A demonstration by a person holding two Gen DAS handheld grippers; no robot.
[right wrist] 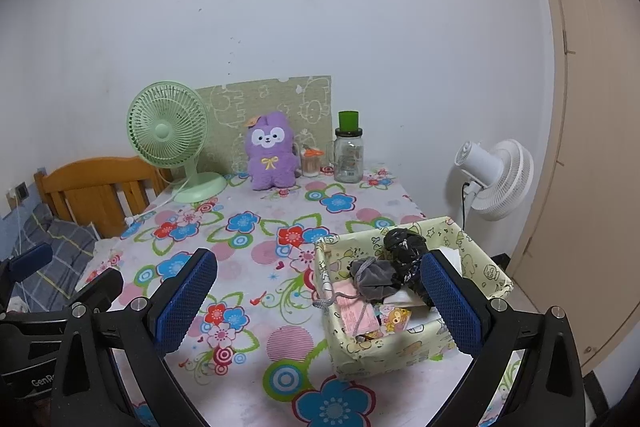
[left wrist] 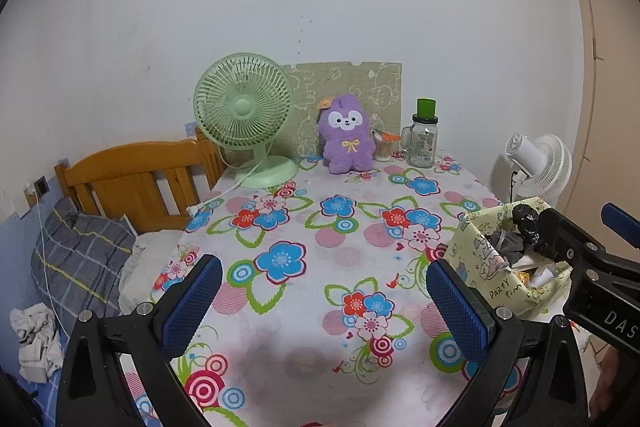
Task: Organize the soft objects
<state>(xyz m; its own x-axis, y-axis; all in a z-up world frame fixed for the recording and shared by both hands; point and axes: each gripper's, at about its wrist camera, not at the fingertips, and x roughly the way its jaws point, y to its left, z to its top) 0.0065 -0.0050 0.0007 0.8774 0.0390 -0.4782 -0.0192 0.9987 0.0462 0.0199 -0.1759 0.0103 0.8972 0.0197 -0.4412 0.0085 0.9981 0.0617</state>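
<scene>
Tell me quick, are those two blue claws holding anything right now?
Left gripper: open, holding nothing, above the floral tablecloth.
Right gripper: open, holding nothing, near the yellow fabric box.

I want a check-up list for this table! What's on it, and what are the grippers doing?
Surface: flowery tablecloth, mostly bare in the middle.
Job's things: purple plush upright at the back; yellow fabric box holding a grey pouch and black bundle.
Clutter: green fan, glass jar.
Grippers: left gripper and right gripper open, holding nothing.
Cables: white fan cord.
Surroundings: wooden bed frame, white fan.
</scene>
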